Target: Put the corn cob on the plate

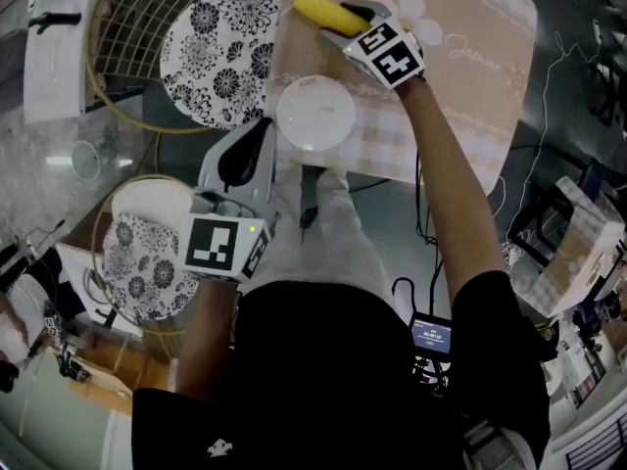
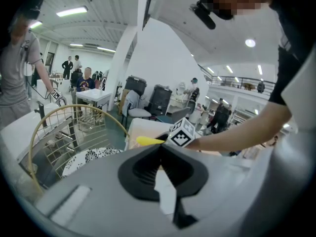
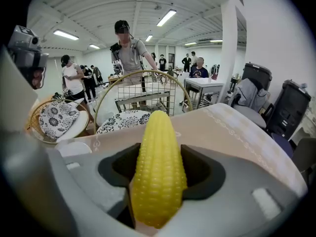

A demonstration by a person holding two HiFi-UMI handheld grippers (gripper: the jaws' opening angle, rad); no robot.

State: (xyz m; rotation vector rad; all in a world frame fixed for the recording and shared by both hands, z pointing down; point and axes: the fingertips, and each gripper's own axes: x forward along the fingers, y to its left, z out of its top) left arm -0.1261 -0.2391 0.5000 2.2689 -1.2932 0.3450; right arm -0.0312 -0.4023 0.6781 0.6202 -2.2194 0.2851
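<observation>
1. The corn cob point(image 1: 328, 13) is bright yellow, with its kernels in neat rows.
2. The plate point(image 1: 315, 116) is plain glossy white.
3. The worktop point(image 1: 470, 86) wears a beige-pink cloth with faint checks, white flowers and a pale lace-like line.
4. The upper round pad point(image 1: 220, 52) and the lower round pad point(image 1: 137, 262) are white with a dense black flower print.
5. The wire basket point(image 1: 118, 86) is gold.
6. The right gripper point(image 1: 345, 20) and the left gripper point(image 1: 260, 130) have grey shells and black fingers. Their cubes carry black square markers on white.
7. The person's shirt point(image 1: 323, 380) is black and the trousers point(image 1: 323, 233) are pale.
</observation>
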